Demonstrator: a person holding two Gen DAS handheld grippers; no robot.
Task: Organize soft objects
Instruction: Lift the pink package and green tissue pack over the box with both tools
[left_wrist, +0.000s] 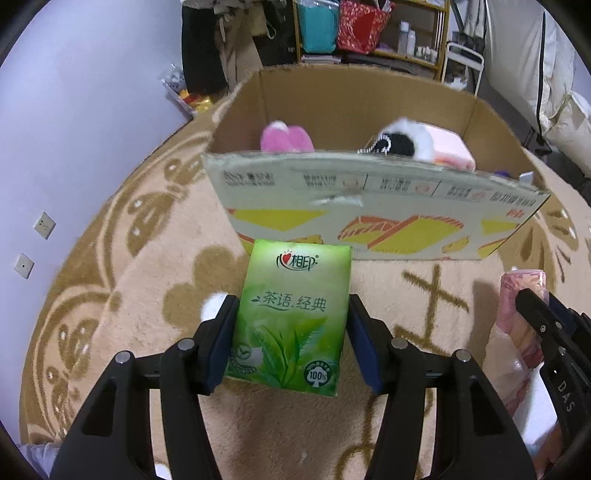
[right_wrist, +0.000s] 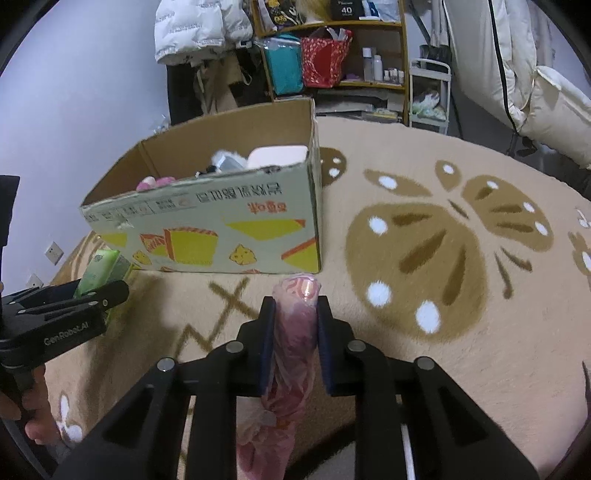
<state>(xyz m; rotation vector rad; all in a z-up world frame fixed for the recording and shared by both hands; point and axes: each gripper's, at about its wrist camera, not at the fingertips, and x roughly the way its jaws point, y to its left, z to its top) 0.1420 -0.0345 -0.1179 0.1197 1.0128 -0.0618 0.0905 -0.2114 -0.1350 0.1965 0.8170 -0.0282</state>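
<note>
My left gripper (left_wrist: 291, 314) is shut on a green tissue pack (left_wrist: 290, 317), held above the rug just in front of the open cardboard box (left_wrist: 369, 218). Inside the box lie a pink plush (left_wrist: 286, 138), a black-and-white plush (left_wrist: 397, 140) and a pale pink packet (left_wrist: 452, 147). My right gripper (right_wrist: 295, 314) is shut on a pink patterned plastic roll (right_wrist: 295, 328), which hangs down below the pads. In the right wrist view the left gripper (right_wrist: 92, 291) with the green tissue pack (right_wrist: 98, 271) shows at the left, near the box (right_wrist: 221, 229).
A beige rug (right_wrist: 424, 258) with brown butterfly patterns covers the floor. Behind the box stand shelves (right_wrist: 332, 55) with a teal bag and a red bag, hanging coats and a white cart (right_wrist: 430, 96). A lilac wall (left_wrist: 74, 110) with sockets is at the left.
</note>
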